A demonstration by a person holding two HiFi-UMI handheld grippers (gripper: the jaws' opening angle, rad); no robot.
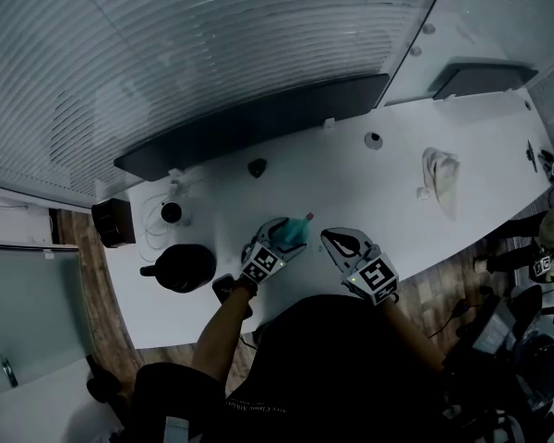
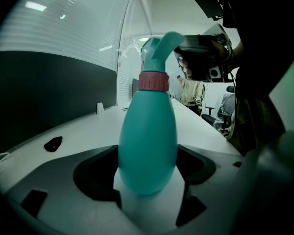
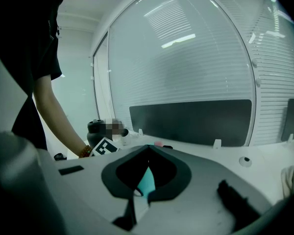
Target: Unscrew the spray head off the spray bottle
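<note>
The teal, pear-shaped plastic spray bottle sits over the near part of the long white desk. The jaws of your left gripper are clamped on its lower body. Your right gripper is just beside it, jaws pressed together with nothing between them.

Treat the bottle as light and smooth. The rounded, tapering body is likely to slip or spin in the pads once you apply torque, and thin walls may dent under a hard squeeze. Hold the body low and firm. Take the turning grip on the dark red screw collar (not on the curved teal spray head, which may flex).

Open room lies ahead and to the right on the desk. The black kettle stands near on the left, and the crumpled white cloth lies well apart on the right. The desk's near edge runs close below both grippers, so a freed head could roll off there.
</note>
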